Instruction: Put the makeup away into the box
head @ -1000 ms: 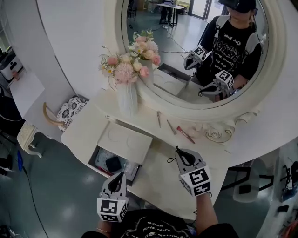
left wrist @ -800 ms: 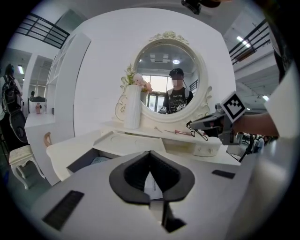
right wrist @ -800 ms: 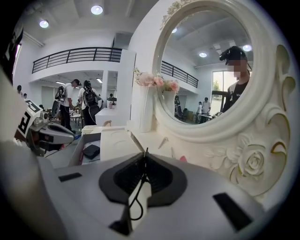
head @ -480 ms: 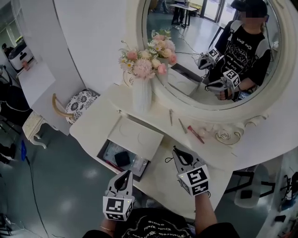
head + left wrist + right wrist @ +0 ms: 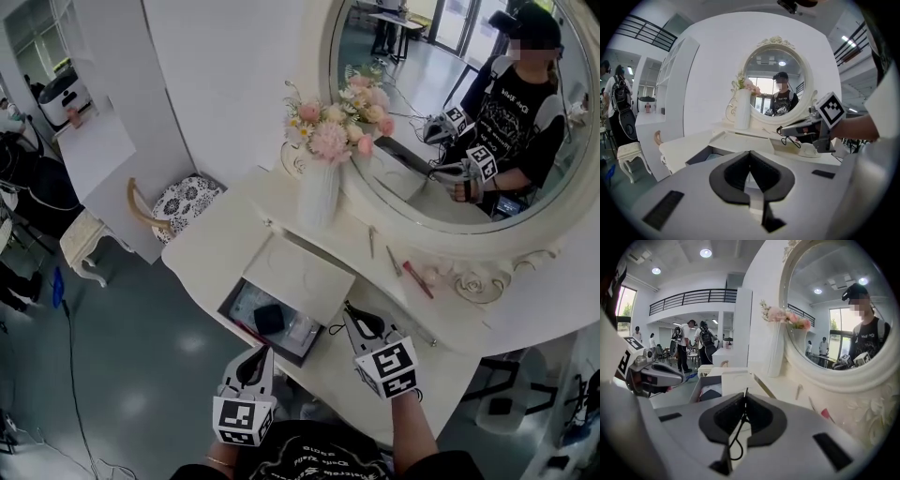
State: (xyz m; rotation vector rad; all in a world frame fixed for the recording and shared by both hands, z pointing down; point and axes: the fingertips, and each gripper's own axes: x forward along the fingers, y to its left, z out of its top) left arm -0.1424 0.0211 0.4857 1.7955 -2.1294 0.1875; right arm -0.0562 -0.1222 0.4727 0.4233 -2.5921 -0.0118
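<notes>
An open box (image 5: 236, 302) with a black item (image 5: 271, 318) inside stands on the white dressing table (image 5: 211, 248), its white lid (image 5: 302, 275) leaning behind it. A red makeup stick (image 5: 418, 279) and two pencils (image 5: 371, 242) lie near the mirror's base. My right gripper (image 5: 349, 309) hangs just right of the box, shut on a thin black cord (image 5: 738, 437) that loops down from its jaws. My left gripper (image 5: 260, 352) is below the box's near edge, shut with nothing in it. In the left gripper view the pads (image 5: 765, 174) meet in front of the box (image 5: 704, 154).
A white vase of pink flowers (image 5: 319, 192) stands behind the lid, before the big round mirror (image 5: 450, 122). A chair with a patterned seat (image 5: 180, 202) is left of the table. Several people (image 5: 689, 345) stand far back in the right gripper view.
The head view has swung, so the table now sits further right in the picture. My right gripper has moved left, closer to the box. Both grippers stay shut.
</notes>
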